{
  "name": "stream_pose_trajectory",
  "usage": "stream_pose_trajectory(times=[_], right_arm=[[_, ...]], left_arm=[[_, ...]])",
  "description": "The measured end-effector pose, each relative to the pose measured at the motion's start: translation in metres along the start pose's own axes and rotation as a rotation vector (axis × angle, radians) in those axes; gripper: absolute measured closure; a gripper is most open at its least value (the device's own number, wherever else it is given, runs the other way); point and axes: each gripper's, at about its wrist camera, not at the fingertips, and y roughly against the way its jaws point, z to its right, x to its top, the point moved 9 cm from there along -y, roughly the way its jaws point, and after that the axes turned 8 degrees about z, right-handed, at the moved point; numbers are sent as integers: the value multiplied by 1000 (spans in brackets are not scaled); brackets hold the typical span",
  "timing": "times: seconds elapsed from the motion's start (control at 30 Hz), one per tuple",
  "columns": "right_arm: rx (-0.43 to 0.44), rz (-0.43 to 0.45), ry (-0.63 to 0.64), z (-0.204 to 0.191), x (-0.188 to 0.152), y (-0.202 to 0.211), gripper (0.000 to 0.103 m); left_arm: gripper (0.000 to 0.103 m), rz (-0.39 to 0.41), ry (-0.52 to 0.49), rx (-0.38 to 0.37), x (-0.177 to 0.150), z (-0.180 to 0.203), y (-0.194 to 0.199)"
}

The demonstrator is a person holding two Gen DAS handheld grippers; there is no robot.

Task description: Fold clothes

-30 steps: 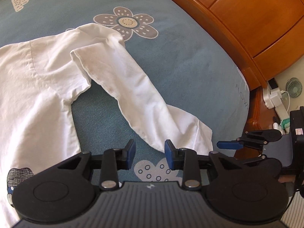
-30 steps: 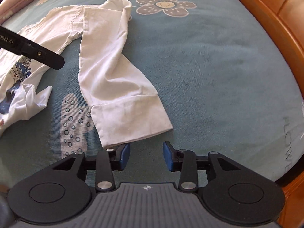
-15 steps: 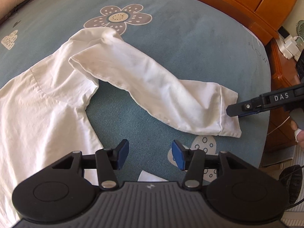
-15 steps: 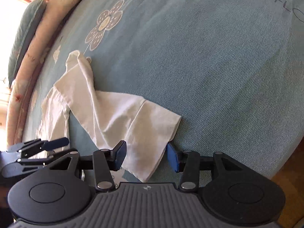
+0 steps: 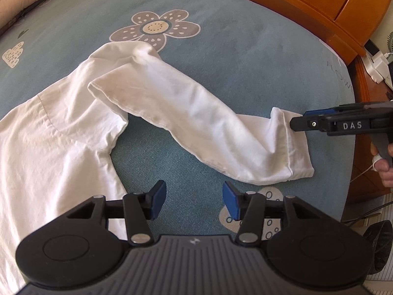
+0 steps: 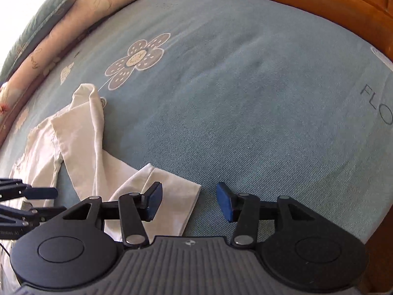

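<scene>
Where the white shirt [image 5: 61, 137] lies spread on the blue bedspread [image 5: 245, 56], its body fills the left of the left wrist view and one long sleeve [image 5: 196, 120] runs out to the right, folded back at the shoulder just below a printed grey flower [image 5: 157, 28]. The sleeve's cuff [image 5: 292, 152] lies flat on the bedspread near the right edge of the bed. The right tongs [image 6: 189, 202] are at that cuff: their jaws are opening, one blue pad over the cuff's corner and the other over bare bedspread, neither pressing the cloth, so the cuff is released. From the left wrist view they reach in from the right with their tips at the cuff's hem, a hand [image 5: 383, 164] on the handle. The left tongs [image 5: 194, 202] hover over bare bedspread between shirt body and sleeve, spread apart and grasping nothing. A wooden bed frame [image 5: 307, 5] curves along the far side, with pillows [image 6: 61, 24] at the head.
</scene>
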Motion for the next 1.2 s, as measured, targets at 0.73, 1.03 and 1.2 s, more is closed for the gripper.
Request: stream_pose_trajectory(times=[0.73,1.03,1.2], right_arm=[[-118,47,398,21,113,4,97],[-219,79,496,60,191,-8,97],[-224,78,514,65,210,-26,97]], left_arm=[[49,29,22,42,28,-2,-4],[46,62,28,65,44,-10,-1],[46,62,33,72,43,-11,2]])
